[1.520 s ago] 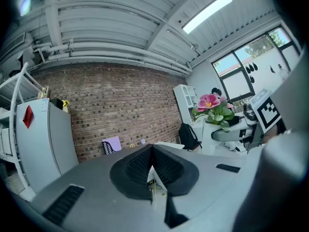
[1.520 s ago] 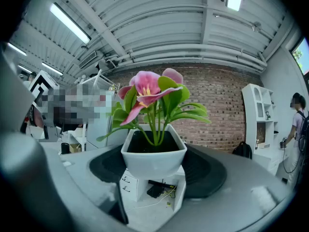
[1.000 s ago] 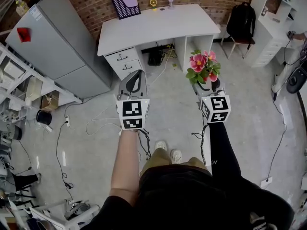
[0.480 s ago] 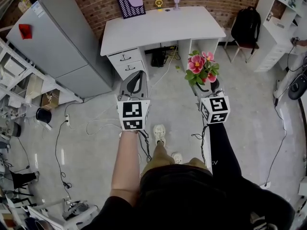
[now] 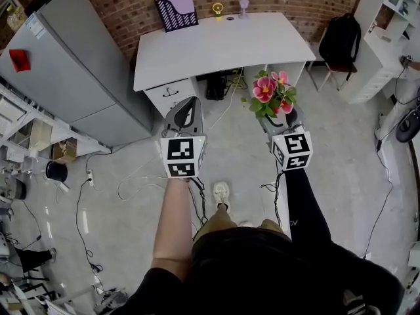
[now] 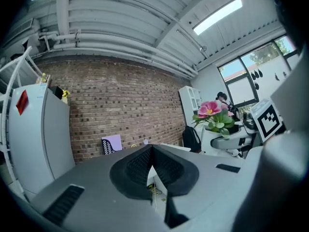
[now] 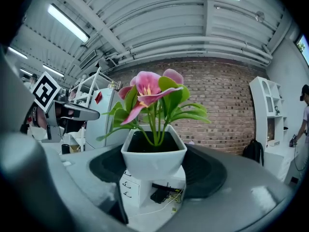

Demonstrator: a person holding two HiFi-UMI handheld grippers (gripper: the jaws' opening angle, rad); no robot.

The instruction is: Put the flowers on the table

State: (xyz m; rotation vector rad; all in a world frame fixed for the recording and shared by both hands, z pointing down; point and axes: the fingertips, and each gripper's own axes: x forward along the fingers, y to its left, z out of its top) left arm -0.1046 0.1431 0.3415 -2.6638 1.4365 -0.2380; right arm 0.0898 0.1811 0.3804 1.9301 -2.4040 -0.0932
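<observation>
A white square pot of pink flowers [image 5: 272, 94] [image 7: 153, 144] is held upright between the jaws of my right gripper [image 5: 283, 118] [image 7: 154, 166], which is shut on the pot's sides. The flowers [image 6: 215, 116] also show at the right of the left gripper view. My left gripper [image 5: 185, 113] [image 6: 150, 170] is shut with nothing in it, level with the right one. Both hang above the floor in front of the white desk [image 5: 190, 51], whose top lies just ahead.
On the desk's far edge stand a purple file holder [image 5: 176, 8] and two small ornaments [image 5: 230, 6]. A grey fridge [image 5: 65, 64] stands to the left, a black backpack on a chair [image 5: 338, 39] to the right. Cables [image 5: 125, 176] trail over the floor.
The person has stepped forward, so the desk is nearer and lower in the head view. Both grippers keep their hold and spacing.
</observation>
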